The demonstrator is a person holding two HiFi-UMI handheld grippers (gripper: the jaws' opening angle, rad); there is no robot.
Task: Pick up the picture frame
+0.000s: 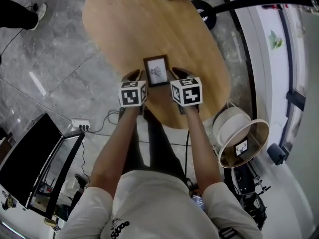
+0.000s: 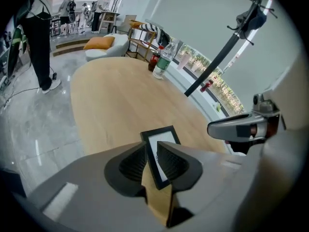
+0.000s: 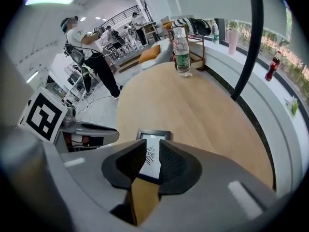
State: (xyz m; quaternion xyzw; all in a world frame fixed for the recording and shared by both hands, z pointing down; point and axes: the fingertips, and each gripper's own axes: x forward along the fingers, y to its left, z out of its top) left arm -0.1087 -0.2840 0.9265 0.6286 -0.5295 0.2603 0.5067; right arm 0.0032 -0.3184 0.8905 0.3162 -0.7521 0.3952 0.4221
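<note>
A small black picture frame (image 1: pixel 156 71) with a white print rests on the oval wooden table (image 1: pixel 124 24), near its close end. My left gripper (image 1: pixel 135 76) stands at the frame's left side and my right gripper (image 1: pixel 178 74) at its right side. In the left gripper view the frame (image 2: pixel 161 135) has its edge between the left gripper's (image 2: pixel 152 161) open jaws, with a strip of wood showing beside it. In the right gripper view the frame (image 3: pixel 153 135) lies between the right gripper's (image 3: pixel 152 164) open jaws, which do not press on it.
A clear water bottle (image 3: pixel 181 52) and a dark drink bottle (image 2: pixel 155 59) stand at the table's far end. A black slanted pole (image 1: pixel 259 1) crosses at the right. A white round lamp (image 1: pixel 237 133) stands near my right elbow. A monitor (image 1: pixel 35 158) and a power strip (image 1: pixel 80 125) are on the floor at the left. A person (image 3: pixel 84 47) stands beyond the table.
</note>
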